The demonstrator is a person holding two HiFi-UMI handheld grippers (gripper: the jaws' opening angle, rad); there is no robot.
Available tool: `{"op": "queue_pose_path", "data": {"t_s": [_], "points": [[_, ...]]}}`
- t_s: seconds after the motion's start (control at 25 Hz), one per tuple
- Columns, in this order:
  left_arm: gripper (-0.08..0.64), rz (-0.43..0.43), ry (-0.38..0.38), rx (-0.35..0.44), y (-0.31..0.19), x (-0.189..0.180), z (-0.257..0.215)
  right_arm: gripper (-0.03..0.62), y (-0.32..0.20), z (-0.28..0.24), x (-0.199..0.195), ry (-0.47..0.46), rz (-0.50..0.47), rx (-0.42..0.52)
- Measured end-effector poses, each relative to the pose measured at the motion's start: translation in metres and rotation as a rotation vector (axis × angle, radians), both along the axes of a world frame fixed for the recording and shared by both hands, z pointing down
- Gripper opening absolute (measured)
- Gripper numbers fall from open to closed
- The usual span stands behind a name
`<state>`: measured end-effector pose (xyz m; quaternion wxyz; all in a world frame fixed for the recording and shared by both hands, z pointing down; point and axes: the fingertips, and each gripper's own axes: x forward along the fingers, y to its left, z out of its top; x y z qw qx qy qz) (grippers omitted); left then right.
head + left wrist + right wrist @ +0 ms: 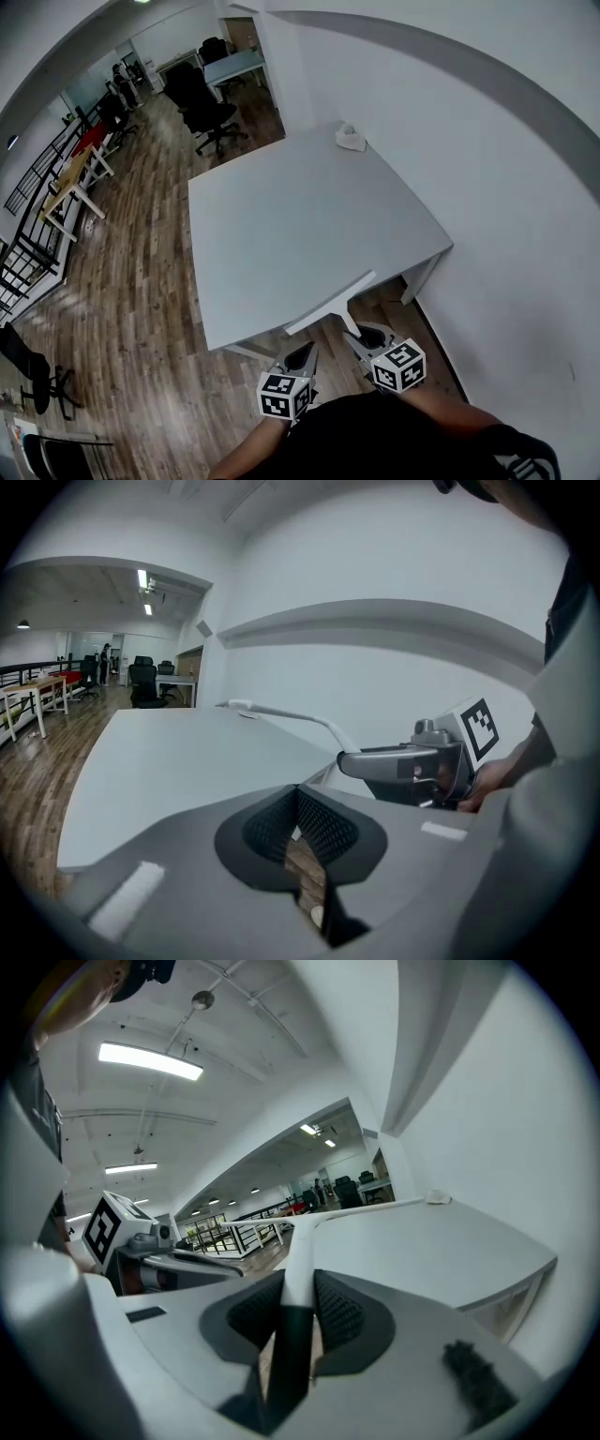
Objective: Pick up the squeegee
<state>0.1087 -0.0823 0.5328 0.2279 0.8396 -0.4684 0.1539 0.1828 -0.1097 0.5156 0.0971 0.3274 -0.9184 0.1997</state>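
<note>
The squeegee (330,302) has a long white blade and a handle that is white near the blade and black lower down. It hangs over the near edge of the white table (300,216). My right gripper (354,335) is shut on the handle; in the right gripper view the handle (298,1274) runs up between the pads to the blade. My left gripper (305,354) sits just left of it, shut and empty, its pads (281,819) meeting at the tips. The left gripper view shows the squeegee blade (291,714) and the right gripper (384,761) to the right.
A small white object (351,139) lies at the table's far corner. A white wall (506,187) runs along the right side. Wooden floor (141,272) lies to the left, with black office chairs (211,112) and desks farther back.
</note>
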Motion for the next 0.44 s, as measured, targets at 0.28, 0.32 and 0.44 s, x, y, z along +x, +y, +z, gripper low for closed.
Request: {"op": "queue_pose_path", "data": {"t_s": [0.28, 0.32, 0.44], "points": [[0.008, -0.009, 0.015, 0.011, 0.006, -0.012, -0.001, 0.095, 0.008, -0.003, -0.018, 0.032, -0.031, 0.026], [0.008, -0.015, 0.017, 0.012, 0.006, -0.013, -0.002, 0.095, 0.008, -0.004, -0.019, 0.034, -0.034, 0.028], [0.008, -0.028, 0.017, 0.024, 0.005, -0.012, -0.004, 0.095, 0.010, -0.002, -0.019, 0.042, -0.046, 0.031]]}}
